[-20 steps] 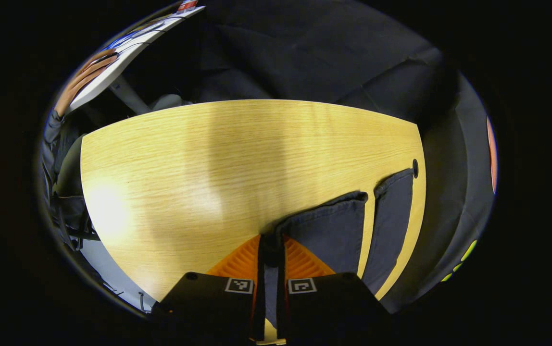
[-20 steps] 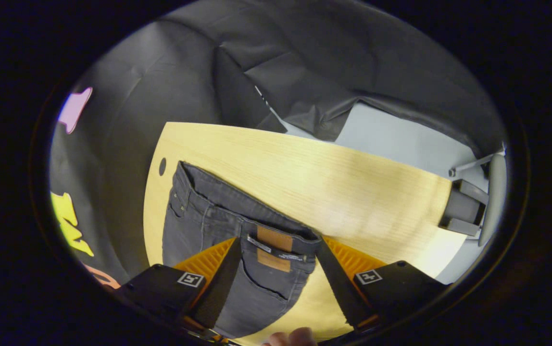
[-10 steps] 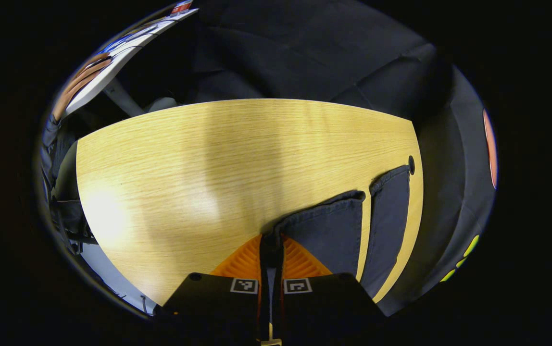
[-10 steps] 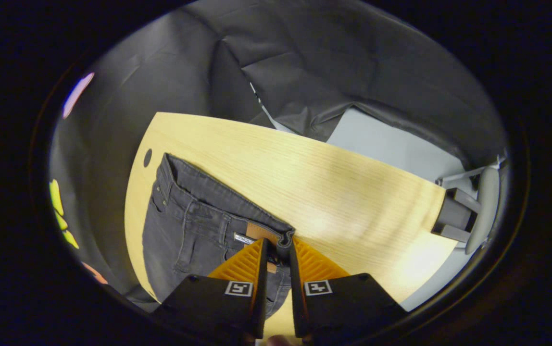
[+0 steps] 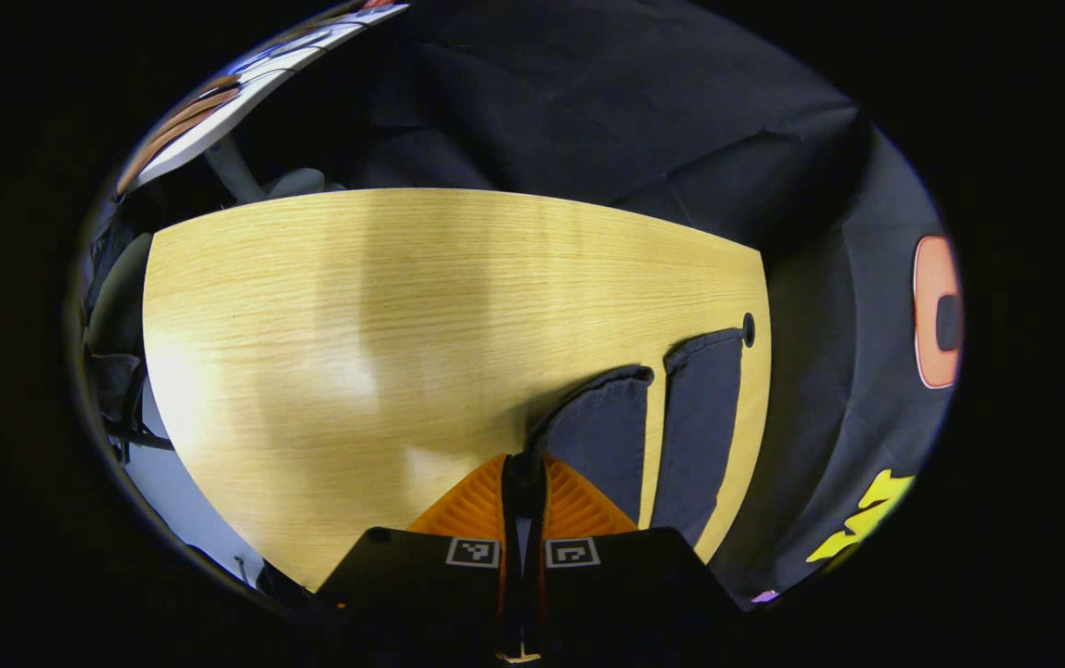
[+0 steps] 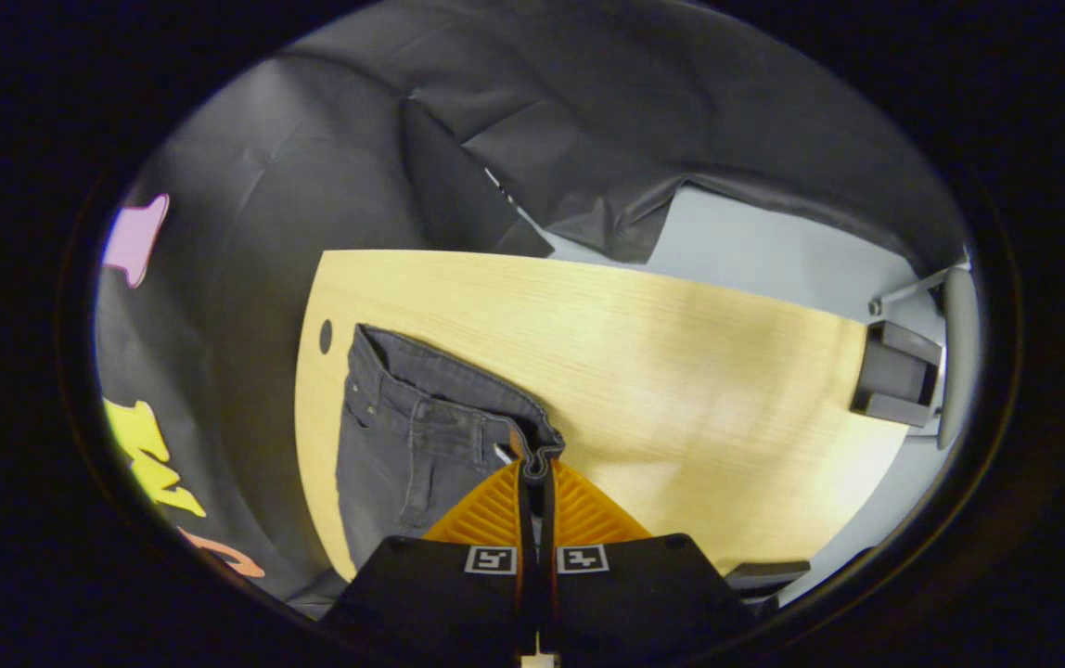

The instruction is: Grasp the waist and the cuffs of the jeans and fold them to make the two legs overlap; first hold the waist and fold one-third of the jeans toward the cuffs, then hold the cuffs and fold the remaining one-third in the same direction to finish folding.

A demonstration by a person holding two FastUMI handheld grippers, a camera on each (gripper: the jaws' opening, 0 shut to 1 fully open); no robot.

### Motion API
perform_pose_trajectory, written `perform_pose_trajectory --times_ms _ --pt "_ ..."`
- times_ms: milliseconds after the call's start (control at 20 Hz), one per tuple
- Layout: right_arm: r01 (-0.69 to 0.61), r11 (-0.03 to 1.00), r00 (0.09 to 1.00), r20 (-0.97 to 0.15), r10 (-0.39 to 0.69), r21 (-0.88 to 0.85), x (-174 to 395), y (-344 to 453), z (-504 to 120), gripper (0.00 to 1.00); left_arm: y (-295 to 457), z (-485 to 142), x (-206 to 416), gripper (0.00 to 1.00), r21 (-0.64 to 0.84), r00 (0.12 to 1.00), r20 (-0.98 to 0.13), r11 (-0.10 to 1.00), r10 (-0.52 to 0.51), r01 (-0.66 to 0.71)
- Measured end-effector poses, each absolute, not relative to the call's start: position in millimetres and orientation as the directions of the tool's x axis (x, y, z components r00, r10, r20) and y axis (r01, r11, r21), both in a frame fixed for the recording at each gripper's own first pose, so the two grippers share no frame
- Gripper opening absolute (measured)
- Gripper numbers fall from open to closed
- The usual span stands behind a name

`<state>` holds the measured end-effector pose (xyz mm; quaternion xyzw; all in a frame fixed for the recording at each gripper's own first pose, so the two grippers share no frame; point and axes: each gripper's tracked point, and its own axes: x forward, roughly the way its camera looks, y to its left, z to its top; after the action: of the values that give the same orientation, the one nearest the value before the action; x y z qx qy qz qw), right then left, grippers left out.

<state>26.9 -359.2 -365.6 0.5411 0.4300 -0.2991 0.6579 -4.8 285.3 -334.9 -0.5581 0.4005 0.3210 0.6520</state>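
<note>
Right gripper view: right claw pinches the waist; left claw pinches a cuff. Thin grips may slip when lifted.

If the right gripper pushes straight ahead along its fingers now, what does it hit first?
The right gripper is shut on the jeans' waistband, so denim already sits at its tips. Beyond that lies bare table, then likely the booth's black cloth wall; depth is hard to judge.
</note>
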Motion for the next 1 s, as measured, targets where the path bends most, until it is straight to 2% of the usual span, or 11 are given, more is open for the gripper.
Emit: perform_pose_trajectory --times_ms 350,550,800,1000 --pt "0.825 0.14 0.532 -0.836 0.131 0.547 46.9 -348.1 -317.3 0.01 257.8 -292.5 13.2 0.04 -0.551 0.549 -0.834 0.072 -0.046 -0.831" --pt "0.818 0.032 0.561 -0.809 0.176 0.574 67.4 -344.2 -295.5 0.01 258.9 -282.9 24.8 0.04 -0.529 0.532 -0.847 -0.074 -0.022 -0.845" --pt "0.815 -0.059 0.577 -0.799 0.168 0.577 106.7 -346.2 -283.0 0.01 269.6 -274.8 53.5 0.04 -0.458 0.468 -0.883 -0.168 -0.022 -0.873" --pt "0.809 -0.143 0.588 -0.791 0.169 0.571 146.4 -346.0 -281.3 0.0 279.0 -270.5 88.0 0.04 -0.427 0.451 -0.892 -0.277 -0.023 -0.86"
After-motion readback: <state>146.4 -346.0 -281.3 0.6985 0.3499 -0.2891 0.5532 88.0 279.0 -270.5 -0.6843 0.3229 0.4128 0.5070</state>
